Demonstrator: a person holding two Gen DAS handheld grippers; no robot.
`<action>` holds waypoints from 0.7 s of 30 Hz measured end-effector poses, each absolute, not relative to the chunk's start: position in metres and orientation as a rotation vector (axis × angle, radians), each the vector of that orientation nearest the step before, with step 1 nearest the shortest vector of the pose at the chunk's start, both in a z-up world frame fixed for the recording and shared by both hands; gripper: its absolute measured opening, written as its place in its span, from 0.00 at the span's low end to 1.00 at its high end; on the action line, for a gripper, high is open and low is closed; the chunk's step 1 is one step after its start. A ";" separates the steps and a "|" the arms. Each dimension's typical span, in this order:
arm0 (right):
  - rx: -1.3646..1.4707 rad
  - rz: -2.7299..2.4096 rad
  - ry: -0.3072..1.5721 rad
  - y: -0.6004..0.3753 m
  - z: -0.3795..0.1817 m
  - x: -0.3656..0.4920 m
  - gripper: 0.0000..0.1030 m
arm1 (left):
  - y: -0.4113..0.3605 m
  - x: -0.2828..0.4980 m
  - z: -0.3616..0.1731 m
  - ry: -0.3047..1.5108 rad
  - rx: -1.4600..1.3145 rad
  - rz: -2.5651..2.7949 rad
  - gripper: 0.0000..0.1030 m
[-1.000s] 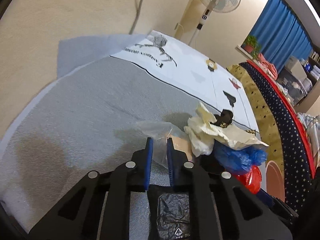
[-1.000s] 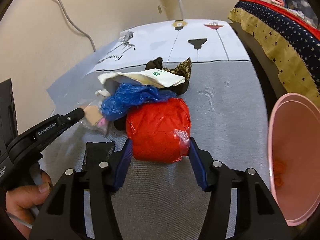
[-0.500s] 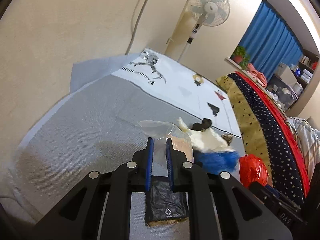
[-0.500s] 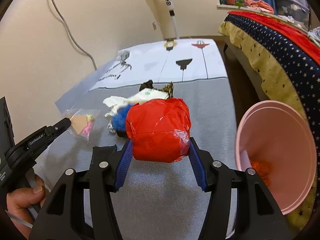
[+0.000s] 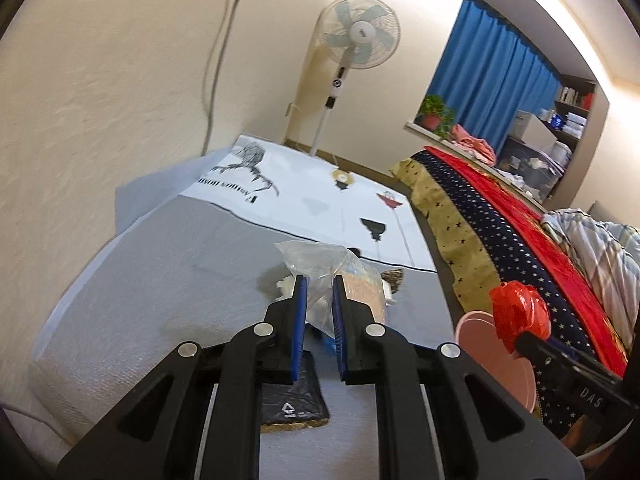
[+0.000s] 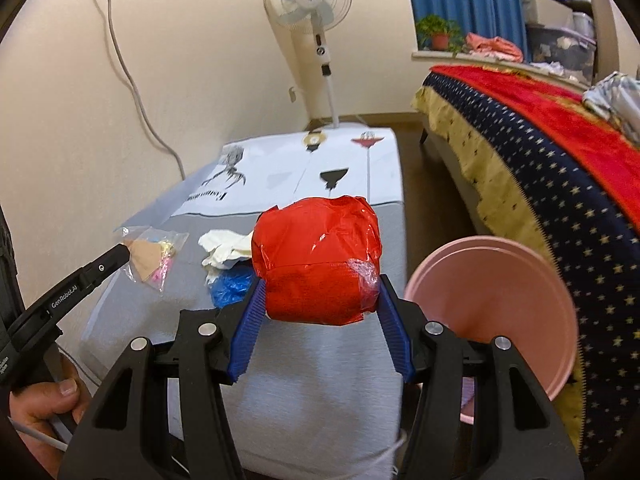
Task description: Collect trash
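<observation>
My left gripper [image 5: 318, 280] is shut on a clear plastic bag [image 5: 320, 264] with brown card inside and holds it above the grey table [image 5: 168, 280]. The bag also shows in the right wrist view [image 6: 154, 258]. My right gripper [image 6: 320, 276] is shut on a red crumpled plastic ball [image 6: 316, 260], lifted above the table, left of the pink bin [image 6: 492, 304]. The ball [image 5: 518, 316] and bin [image 5: 496, 360] show at the right in the left wrist view. White paper [image 6: 224, 250], a blue wad [image 6: 230, 286] and a black packet [image 5: 292, 404] lie on the table.
A bed with a red and star-patterned cover [image 6: 540, 152] runs along the right. A standing fan [image 6: 310, 8] is at the far wall. A white printed cloth [image 6: 304, 172] covers the table's far end. A cable [image 6: 128, 72] hangs on the left wall.
Both grippers have risen from the table with their loads. The right gripper has carried the red ball up and toward the pink bin; the left has lifted the clear bag off the pile.
</observation>
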State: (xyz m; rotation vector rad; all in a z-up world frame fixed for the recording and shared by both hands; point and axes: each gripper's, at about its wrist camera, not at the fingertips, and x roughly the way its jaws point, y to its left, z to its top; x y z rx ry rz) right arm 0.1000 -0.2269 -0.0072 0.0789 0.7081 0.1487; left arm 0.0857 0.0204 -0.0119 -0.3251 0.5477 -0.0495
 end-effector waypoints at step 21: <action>-0.041 0.089 0.612 -0.291 0.075 0.070 0.54 | -0.021 0.079 0.004 0.499 -0.229 -0.158 0.12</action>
